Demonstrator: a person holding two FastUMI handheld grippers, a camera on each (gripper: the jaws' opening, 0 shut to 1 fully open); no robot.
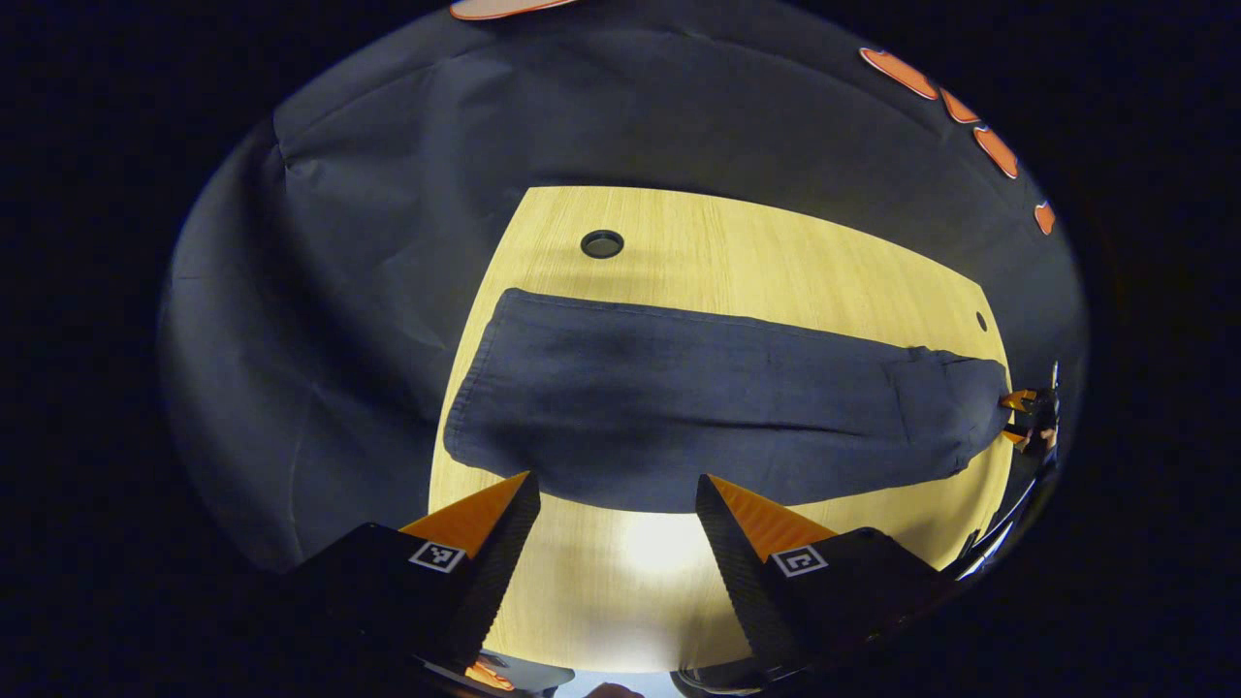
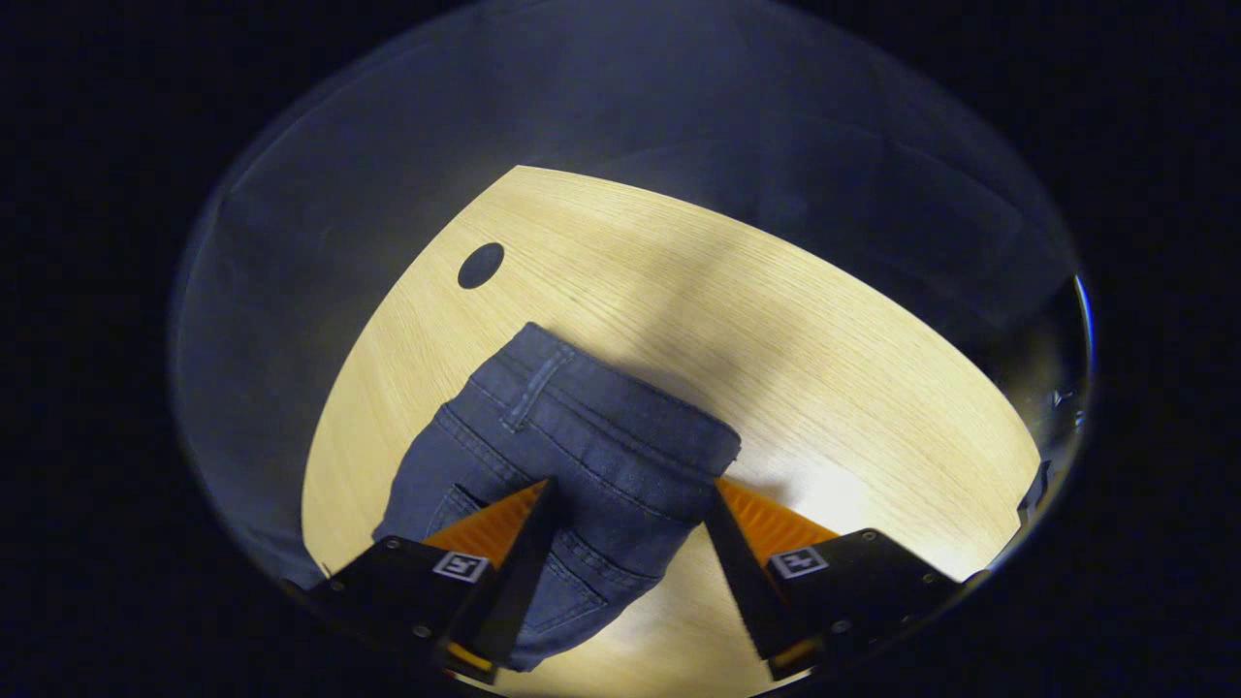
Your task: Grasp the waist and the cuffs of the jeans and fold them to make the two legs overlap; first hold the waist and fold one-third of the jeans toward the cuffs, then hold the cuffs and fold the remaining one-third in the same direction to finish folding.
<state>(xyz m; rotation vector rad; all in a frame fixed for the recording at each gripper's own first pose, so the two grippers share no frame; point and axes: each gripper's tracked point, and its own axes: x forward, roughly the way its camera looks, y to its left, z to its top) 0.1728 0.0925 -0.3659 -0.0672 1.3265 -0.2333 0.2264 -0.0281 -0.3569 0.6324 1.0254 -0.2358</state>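
Dark blue jeans (image 1: pixel 717 407) lie flat across the wooden table (image 1: pixel 776 252), legs overlapped, cuffs (image 1: pixel 475 388) at the left and waist (image 1: pixel 960 407) at the right. My left gripper (image 1: pixel 618 490) hangs open just short of the near edge of the legs, with nothing between its fingers. In the left gripper view the right gripper (image 1: pixel 1020 415) sits at the waist end. In the right gripper view the right gripper (image 2: pixel 635 494) is open and wide, its fingers on either side of the waistband (image 2: pixel 620 427) with its belt loop, not pressing on it.
A round cable hole (image 1: pixel 602 243) lies in the table behind the jeans, also visible as a round hole (image 2: pixel 481 265) beyond the waist. A smaller hole (image 1: pixel 981 321) sits near the far right edge. Bare wood (image 2: pixel 824 368) stretches right of the waist. Black cloth walls surround the table.
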